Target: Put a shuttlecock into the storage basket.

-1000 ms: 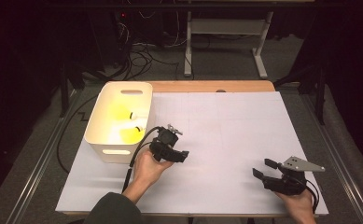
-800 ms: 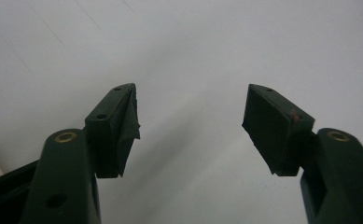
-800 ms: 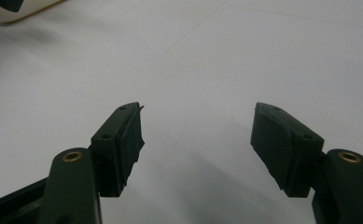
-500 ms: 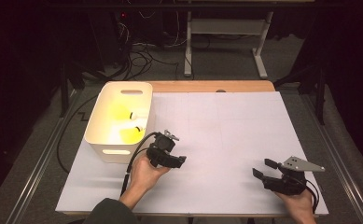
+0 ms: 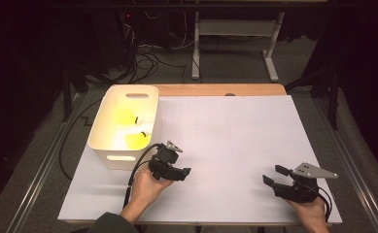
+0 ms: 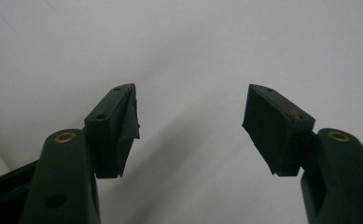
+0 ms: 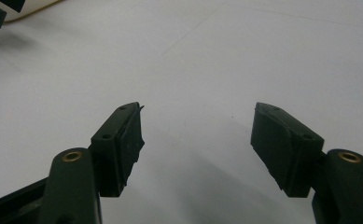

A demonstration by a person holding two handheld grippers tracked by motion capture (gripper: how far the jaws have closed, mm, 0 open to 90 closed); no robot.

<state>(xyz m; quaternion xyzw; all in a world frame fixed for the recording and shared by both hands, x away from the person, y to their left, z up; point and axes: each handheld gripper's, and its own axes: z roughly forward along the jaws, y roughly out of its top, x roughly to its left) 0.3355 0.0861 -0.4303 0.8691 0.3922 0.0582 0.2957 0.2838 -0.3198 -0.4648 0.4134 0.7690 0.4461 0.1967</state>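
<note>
So the white bin [image 5: 110, 138] sits at the far-left corner of the white tabletop [image 5: 235, 131], and the yellow balls [image 5: 134, 141] are lying down inside it, bunched along the side nearest the person, which makes sense if the bin is there to keep them from rolling off. There look to be two or three of them with little dark bits on them, but the glow in there washes things out, so I wouldn't swear to the count or what the dark bits are. The left gripper [image 5: 182, 171] hangs just beside the bin's near-right corner, apart from it, cradled from below in the left hand [image 5: 145, 189] with its jaws pointing off to the right across bare tabletop; in the left gripper view the left gripper [image 6: 191, 123] has its jaws spread wide with nothing between them. The right gripper [image 5: 273, 175] is well apart, near the tabletop's right front corner, held low in the right hand [image 5: 309, 213] and aimed left toward the middle, and the right gripper view has that right gripper [image 7: 198, 135] released too, jaws wide and empty. My read is both hands are parked with the balls already in the bin.
</note>
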